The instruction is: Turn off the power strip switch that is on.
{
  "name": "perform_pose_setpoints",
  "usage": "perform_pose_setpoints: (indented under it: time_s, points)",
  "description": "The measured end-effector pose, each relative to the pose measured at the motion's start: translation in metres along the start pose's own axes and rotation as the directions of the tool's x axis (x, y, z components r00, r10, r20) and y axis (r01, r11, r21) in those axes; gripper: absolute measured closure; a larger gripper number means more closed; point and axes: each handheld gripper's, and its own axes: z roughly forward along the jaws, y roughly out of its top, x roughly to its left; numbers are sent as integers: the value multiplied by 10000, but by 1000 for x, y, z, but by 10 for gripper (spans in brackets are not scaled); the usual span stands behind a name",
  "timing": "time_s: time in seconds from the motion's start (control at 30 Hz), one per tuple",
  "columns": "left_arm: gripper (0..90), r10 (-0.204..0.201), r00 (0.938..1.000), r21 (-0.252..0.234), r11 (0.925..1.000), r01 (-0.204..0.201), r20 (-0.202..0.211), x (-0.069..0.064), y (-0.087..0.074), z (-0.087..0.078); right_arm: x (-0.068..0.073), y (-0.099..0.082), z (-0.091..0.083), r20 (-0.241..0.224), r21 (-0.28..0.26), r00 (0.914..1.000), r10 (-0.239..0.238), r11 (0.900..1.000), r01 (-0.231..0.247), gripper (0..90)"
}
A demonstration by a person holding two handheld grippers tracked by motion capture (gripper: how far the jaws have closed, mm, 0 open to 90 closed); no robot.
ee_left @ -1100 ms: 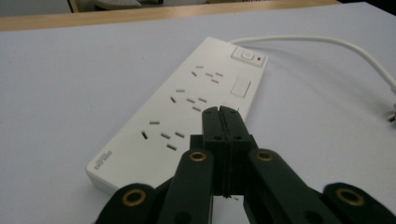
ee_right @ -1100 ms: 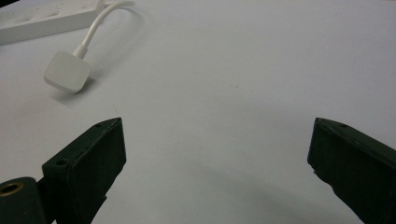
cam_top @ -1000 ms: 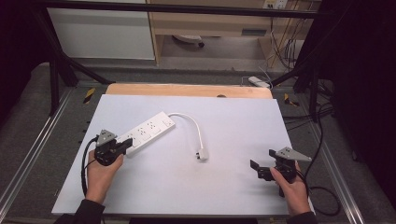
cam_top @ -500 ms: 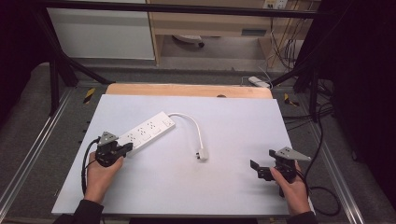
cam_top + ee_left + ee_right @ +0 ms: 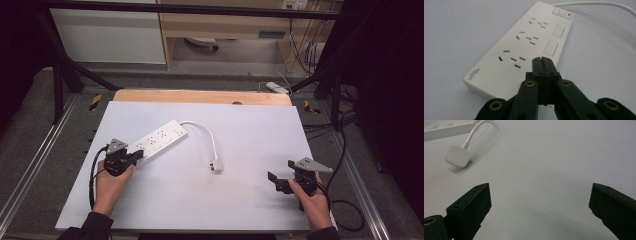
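grey floor [image 5: 30, 120] beyond the table, white cabinet [image 5: 107, 35] beside wooden shelving [image 5: 225, 25].

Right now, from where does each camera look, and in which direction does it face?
High view: above the person's side, facing forward and down on the table; both forearms, left gripper, right gripper.
Left gripper view: on that gripper, along its shut jaws, over the power strip.
Right gripper view: along open jaws toward the plug.
Shared: every view shows the strip; high and right show the plug.

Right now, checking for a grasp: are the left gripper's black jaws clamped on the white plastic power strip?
No: the left gripper has its jaws pressed together, empty, above the white power strip.
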Motion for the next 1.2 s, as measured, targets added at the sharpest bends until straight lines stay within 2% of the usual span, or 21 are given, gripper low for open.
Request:
perform_pose_setpoints:
  time_s: [0.1,0.23,1.2]
  points:
    - [900,-135,9999,94,9999,135,-66,0,0,3,0,0,0,29,-1,10000,-9,10000,9,47]
    - [900,-106,9998,128,9999,109,-177,-1,0,5,1,0,1,57,59,9999,-89,9999,89,47]
    - [900,-201,9998,-3,9998,201,37,2,-1,9,1,0,1,155,88,9998,-109,9999,107,50]
